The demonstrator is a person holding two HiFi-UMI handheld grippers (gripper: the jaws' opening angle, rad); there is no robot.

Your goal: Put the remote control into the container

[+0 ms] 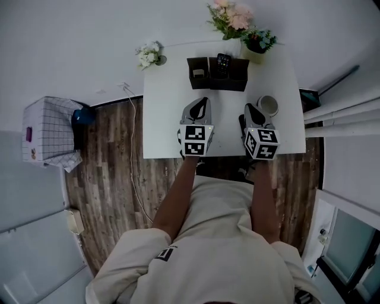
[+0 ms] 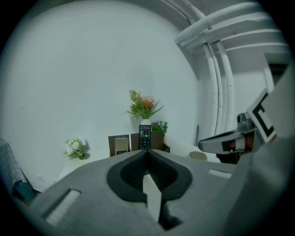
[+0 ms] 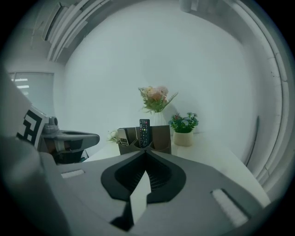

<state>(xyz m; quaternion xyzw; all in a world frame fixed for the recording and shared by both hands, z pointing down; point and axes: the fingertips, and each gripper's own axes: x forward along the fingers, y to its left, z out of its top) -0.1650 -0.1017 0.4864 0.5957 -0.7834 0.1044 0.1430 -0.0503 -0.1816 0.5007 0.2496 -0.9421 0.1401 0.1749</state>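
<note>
A black remote control (image 1: 222, 62) stands upright in the middle compartment of a dark brown container (image 1: 218, 82) at the back of the white table (image 1: 166, 127). It also shows in the left gripper view as the remote (image 2: 144, 137) and in the right gripper view as the remote (image 3: 144, 132). My left gripper (image 1: 203, 101) hovers over the table's near half, shut and empty. My right gripper (image 1: 248, 108) is beside it, also shut with nothing in it. Both point toward the container (image 2: 138, 143), well short of it.
A pale device (image 1: 198, 73) sits in the container's left compartment. A cup (image 1: 268, 105) stands right of my right gripper. A flower vase (image 1: 233, 18), a small potted plant (image 1: 258, 44) and white flowers (image 1: 148, 54) line the table's back. A white basket (image 1: 47, 130) is on the wooden floor at left.
</note>
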